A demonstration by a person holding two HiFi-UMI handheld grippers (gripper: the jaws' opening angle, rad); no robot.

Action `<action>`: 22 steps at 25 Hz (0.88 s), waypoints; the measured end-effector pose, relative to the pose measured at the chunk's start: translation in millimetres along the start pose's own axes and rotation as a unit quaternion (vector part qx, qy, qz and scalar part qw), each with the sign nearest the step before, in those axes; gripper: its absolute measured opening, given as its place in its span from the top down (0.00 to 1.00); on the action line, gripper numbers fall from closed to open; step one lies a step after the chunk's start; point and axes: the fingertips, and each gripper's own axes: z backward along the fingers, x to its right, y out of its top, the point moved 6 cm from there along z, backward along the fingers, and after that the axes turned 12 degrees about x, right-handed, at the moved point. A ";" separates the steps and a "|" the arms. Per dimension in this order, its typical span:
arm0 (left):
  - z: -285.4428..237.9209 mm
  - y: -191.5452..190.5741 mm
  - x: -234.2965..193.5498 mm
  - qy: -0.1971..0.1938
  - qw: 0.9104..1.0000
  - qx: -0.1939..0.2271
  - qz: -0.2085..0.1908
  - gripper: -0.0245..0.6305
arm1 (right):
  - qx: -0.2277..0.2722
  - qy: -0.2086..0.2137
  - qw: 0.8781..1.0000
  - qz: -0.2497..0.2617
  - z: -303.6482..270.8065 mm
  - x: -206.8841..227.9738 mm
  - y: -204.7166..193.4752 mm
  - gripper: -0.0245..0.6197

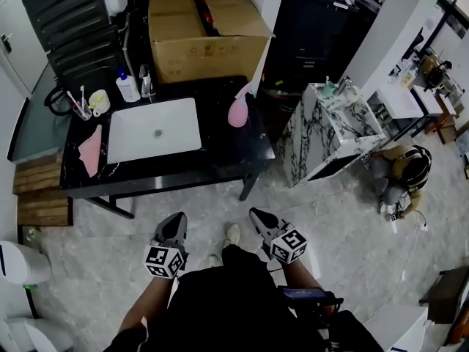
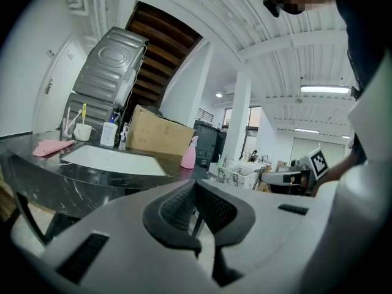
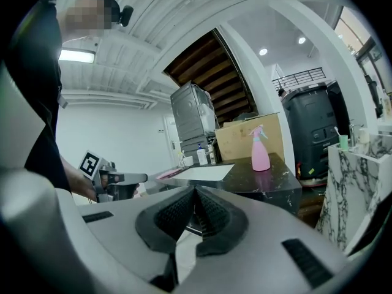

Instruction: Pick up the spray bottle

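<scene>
A pink spray bottle (image 1: 237, 111) stands upright near the right end of the black counter (image 1: 220, 160), beside the white sink (image 1: 154, 129). It also shows far off as the pink spray bottle (image 2: 189, 153) in the left gripper view and the pink spray bottle (image 3: 260, 149) in the right gripper view. My left gripper (image 1: 174, 222) and right gripper (image 1: 258, 215) hover side by side over the floor, well short of the counter's front edge. In its own view each one, the left gripper (image 2: 195, 188) and the right gripper (image 3: 196, 195), has its pads together with nothing between them.
A big cardboard box (image 1: 205, 28) sits behind the bottle. A soap bottle (image 1: 127, 86), a cup with toothbrushes (image 1: 97, 103) and a pink cloth (image 1: 91, 151) lie left of the sink. A marble-patterned cabinet (image 1: 333, 127) stands right of the counter, a backpack (image 1: 403, 174) on the floor.
</scene>
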 end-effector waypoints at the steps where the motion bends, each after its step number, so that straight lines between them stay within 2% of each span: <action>1: -3.3 0.6 -2.8 0.002 1.000 0.000 -0.001 0.95 | 0.000 0.003 1.000 -0.002 -5.7 3.5 -0.7 0.92; 9: -46.8 7.9 -22.9 0.018 1.000 -0.001 -0.004 0.95 | 0.006 0.023 1.000 -0.002 -54.4 47.6 8.3 0.92; 22: -130.8 16.6 -36.3 0.023 1.000 -0.012 -0.010 0.95 | 0.005 0.023 1.000 -0.014 -105.9 132.9 28.8 0.92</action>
